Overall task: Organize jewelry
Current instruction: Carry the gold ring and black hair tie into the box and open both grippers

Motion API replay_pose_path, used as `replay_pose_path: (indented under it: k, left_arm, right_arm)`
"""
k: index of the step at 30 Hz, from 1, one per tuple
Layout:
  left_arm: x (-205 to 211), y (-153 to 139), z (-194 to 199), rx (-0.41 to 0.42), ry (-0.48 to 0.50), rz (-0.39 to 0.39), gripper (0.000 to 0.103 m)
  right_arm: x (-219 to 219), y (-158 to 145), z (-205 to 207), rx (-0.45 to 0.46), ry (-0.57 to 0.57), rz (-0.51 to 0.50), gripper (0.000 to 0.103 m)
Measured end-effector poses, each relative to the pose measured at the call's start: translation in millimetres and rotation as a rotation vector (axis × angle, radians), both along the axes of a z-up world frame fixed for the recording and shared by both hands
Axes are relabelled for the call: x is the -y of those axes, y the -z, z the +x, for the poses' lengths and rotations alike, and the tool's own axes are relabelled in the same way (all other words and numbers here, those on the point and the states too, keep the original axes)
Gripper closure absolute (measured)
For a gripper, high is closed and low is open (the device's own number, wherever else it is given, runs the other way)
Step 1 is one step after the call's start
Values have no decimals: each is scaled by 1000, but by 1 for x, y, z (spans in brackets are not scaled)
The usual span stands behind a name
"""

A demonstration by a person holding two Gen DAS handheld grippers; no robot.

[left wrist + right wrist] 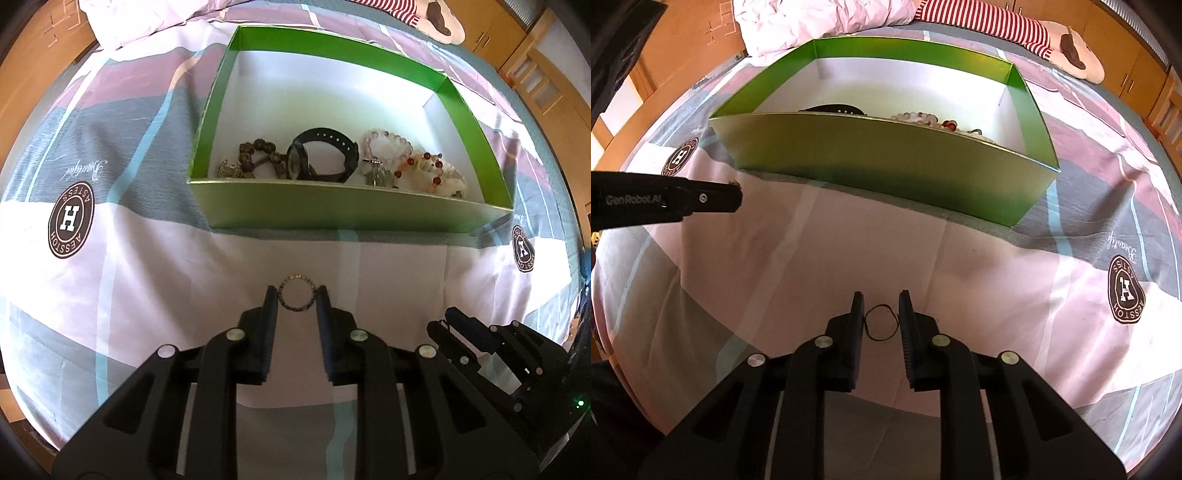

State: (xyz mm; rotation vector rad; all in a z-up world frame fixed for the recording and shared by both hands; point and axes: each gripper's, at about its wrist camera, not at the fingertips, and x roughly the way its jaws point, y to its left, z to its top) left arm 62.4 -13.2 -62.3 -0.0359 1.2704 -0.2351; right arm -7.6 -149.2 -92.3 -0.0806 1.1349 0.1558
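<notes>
- In the right wrist view, most of what lies in the green box (886, 155) is hidden by its near wall; only the tops of a dark strap (833, 108) and some beads (916, 118) are seen above the rim.
- The left gripper (737, 195) is cut off by that picture's left edge, and only a speck of what it grips can be made out at its tip.
- In the left wrist view, the right gripper (452, 323) is partly cut off at the lower right corner, and whatever is between its fingers cannot be seen.
- The lower parts of the watch (325, 155) and the bracelets (417, 168) are covered by the box's near wall.
- The striped cloth (982, 18) is cut off by the top edge.
</notes>
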Motion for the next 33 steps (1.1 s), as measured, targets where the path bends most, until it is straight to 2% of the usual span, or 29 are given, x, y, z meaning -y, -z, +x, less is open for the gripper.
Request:
replay_pose_path:
  k: [6, 18, 26, 31, 33]
  left_arm:
    - [1, 3, -8, 6, 16, 34, 82]
    - [15, -5, -12, 90, 46, 128, 82]
    - [17, -7, -12, 102, 52, 135, 82]
    - [13, -27, -9, 151, 34, 95, 82]
    - [12, -33, -7, 162, 30, 83, 82]
  right_arm:
    - [2, 1, -2, -1, 4, -6, 84]
    - [4, -4, -1, 22, 38, 13, 84]
    - [4, -7, -1, 29, 36, 15, 84]
    - [9, -27, -1, 97, 39, 48, 84]
    - [9, -27, 2, 93, 41, 56, 84]
